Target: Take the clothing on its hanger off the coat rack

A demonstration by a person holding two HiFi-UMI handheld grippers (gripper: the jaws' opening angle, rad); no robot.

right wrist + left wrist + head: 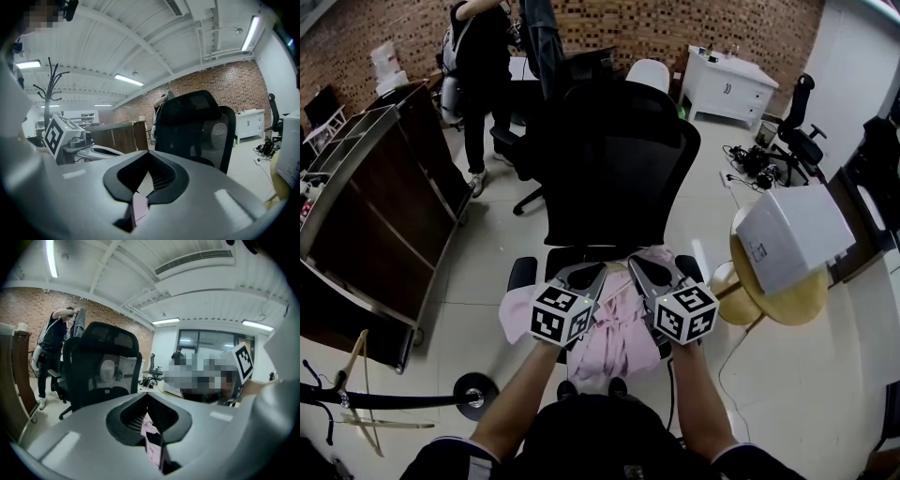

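The left gripper [585, 275] and the right gripper [643, 271] sit side by side. Each has its jaws pinched on the pink garment [624, 339], which hangs bunched between and below them, over the seat of the black office chair [614, 169].

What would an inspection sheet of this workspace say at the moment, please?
Surface: tiled floor; black office chair directly ahead.
Job's things: pink garment held over the chair seat; coat rack lower left, wooden hanger by it.
Clutter: white box on round yellow table.
Grippers: left gripper and right gripper both shut on the pink garment.
Cables: tangle on floor, upper right.
Surroundings: brick wall, dark shelf unit, white cabinet, a person standing.
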